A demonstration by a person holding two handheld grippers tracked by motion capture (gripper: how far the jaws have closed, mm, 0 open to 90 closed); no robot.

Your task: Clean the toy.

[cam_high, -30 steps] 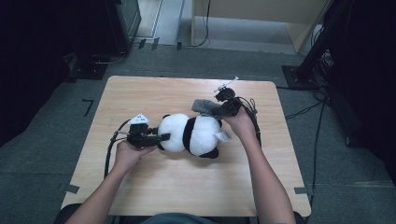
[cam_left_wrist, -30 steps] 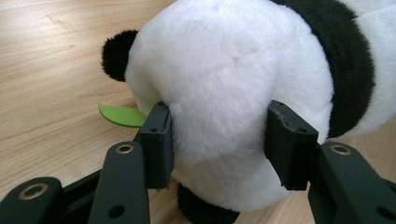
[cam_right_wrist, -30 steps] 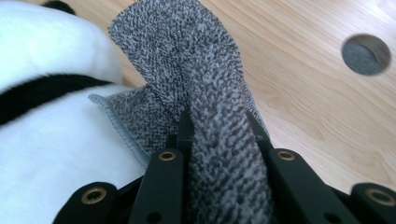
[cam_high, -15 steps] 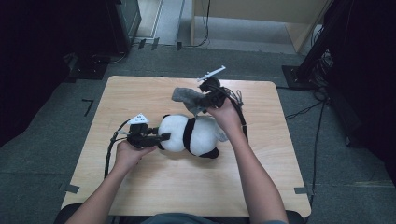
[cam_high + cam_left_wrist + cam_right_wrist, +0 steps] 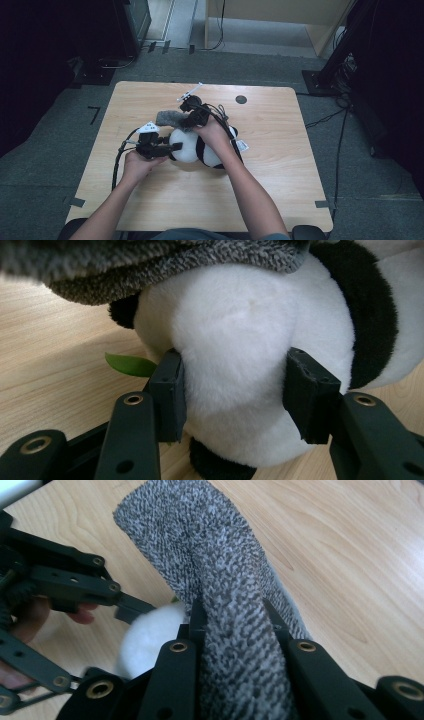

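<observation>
A black-and-white plush panda (image 5: pixel 202 147) lies on the wooden table (image 5: pixel 280 165). My left gripper (image 5: pixel 170 147) is shut on the panda's white head (image 5: pixel 235 365), its pads (image 5: pixel 170 390) pressing into both sides. My right gripper (image 5: pixel 186 120) is shut on a grey knitted cloth (image 5: pixel 167 118), which it holds just above the panda's head. In the right gripper view the grey knitted cloth (image 5: pixel 220 575) runs up between the jaws, with the left gripper (image 5: pixel 125 611) and the white head (image 5: pixel 150 632) beneath it. In the left gripper view the cloth (image 5: pixel 150 265) overhangs the head.
A small green leaf (image 5: pixel 131 365) pokes out beside the panda's head. A dark round hole (image 5: pixel 241 99) sits near the table's far edge. Cables (image 5: pixel 117 162) trail from the left gripper across the table. A white tag (image 5: pixel 242 145) lies at the panda's right.
My right gripper has carried the grey cloth leftward, from the panda's rear end to above its head. The left gripper and the panda have stayed in place.
</observation>
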